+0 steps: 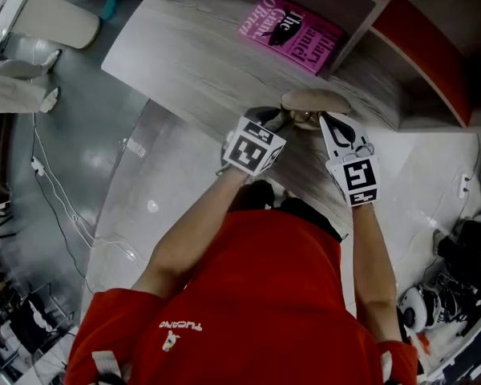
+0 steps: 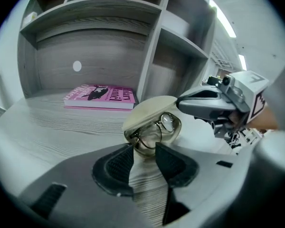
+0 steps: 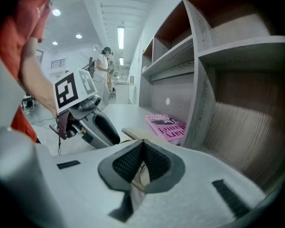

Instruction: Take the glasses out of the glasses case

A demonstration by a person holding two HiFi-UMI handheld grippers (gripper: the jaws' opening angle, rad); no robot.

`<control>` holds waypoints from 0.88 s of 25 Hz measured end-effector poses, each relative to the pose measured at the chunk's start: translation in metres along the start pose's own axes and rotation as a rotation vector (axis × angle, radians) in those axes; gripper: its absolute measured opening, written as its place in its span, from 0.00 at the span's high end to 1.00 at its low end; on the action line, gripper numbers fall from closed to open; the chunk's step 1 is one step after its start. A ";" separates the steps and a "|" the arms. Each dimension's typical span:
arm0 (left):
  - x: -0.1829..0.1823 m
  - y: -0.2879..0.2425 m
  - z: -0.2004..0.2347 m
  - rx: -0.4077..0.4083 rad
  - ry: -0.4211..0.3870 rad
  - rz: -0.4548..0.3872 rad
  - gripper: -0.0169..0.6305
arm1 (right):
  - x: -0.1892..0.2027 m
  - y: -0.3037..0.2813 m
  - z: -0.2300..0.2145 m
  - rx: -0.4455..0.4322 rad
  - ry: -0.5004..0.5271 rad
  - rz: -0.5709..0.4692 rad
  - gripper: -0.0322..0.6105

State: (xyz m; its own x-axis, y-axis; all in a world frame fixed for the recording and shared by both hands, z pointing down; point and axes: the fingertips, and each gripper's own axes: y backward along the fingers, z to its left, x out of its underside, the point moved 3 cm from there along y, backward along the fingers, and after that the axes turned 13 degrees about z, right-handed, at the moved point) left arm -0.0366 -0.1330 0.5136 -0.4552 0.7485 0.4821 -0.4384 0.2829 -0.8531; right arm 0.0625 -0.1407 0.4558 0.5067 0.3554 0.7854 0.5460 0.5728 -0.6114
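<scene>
A beige glasses case (image 1: 314, 100) lies on the grey wooden desk (image 1: 192, 62) with its lid (image 2: 149, 110) raised. Thin-framed glasses (image 2: 156, 128) sit inside it, lenses showing. My left gripper (image 2: 145, 153) is open just in front of the case, its pads (image 2: 118, 167) either side of the case's near edge without pressing on it. My right gripper (image 2: 180, 103) comes in from the right, shut, its tip against the lid's right edge. In the right gripper view the shut jaws (image 3: 142, 145) hide most of the case.
A pink book (image 1: 293, 32) lies flat further back on the desk, beside an upright shelf divider (image 2: 149, 65). Shelf compartments rise behind and to the right (image 3: 237, 94). The desk's curved front edge (image 1: 136, 103) is at the left, with cables on the floor below.
</scene>
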 end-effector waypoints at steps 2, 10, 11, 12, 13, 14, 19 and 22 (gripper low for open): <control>0.000 -0.001 0.000 0.003 -0.001 0.002 0.76 | -0.004 -0.002 -0.004 -0.001 0.014 -0.002 0.94; 0.001 -0.001 0.000 0.012 -0.007 0.013 0.76 | -0.019 -0.014 -0.020 -0.013 0.116 0.033 0.93; 0.001 -0.001 0.000 0.013 -0.008 0.015 0.76 | -0.020 -0.016 -0.022 -0.018 0.131 0.043 0.92; 0.000 -0.001 0.000 0.013 -0.009 0.018 0.76 | -0.021 -0.018 -0.025 -0.024 0.146 0.053 0.92; 0.000 -0.001 0.000 0.014 -0.011 0.019 0.76 | -0.022 -0.021 -0.027 -0.030 0.161 0.064 0.91; 0.000 -0.001 0.000 0.015 -0.014 0.020 0.76 | -0.022 -0.023 -0.029 -0.037 0.176 0.076 0.90; 0.000 -0.003 0.001 0.014 -0.026 0.030 0.76 | -0.018 -0.040 -0.037 -0.086 0.243 0.143 0.88; 0.001 -0.006 0.002 0.013 -0.031 0.041 0.76 | -0.011 -0.051 -0.041 -0.128 0.270 0.190 0.86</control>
State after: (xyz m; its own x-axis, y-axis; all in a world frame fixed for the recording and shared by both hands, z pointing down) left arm -0.0361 -0.1350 0.5199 -0.4969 0.7399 0.4535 -0.4292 0.2446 -0.8694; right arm 0.0562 -0.2043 0.4745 0.7562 0.2290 0.6129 0.4954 0.4115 -0.7650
